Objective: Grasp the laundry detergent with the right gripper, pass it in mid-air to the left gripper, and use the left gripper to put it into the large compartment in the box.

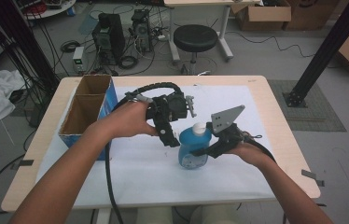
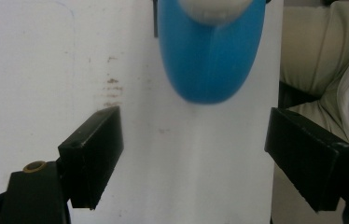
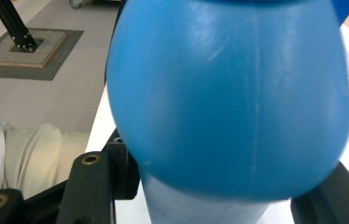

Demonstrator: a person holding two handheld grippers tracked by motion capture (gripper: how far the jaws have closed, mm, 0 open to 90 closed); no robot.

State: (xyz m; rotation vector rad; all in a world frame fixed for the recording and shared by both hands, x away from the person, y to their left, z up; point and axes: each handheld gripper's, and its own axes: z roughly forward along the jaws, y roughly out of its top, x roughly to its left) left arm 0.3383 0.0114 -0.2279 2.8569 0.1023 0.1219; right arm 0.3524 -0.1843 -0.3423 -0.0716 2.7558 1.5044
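The right tool (image 1: 208, 148) is clamping the blue bottle (image 1: 193, 148), apparently standing on the white-covered worktop (image 1: 140, 172). The left tool (image 1: 168, 135) is hovering just beside the bottle's cap, jaws spread apart and gripping nothing.

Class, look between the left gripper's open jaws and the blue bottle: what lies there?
Nothing but bare white sheet: the left gripper view shows it between the left gripper and the blue bottle.
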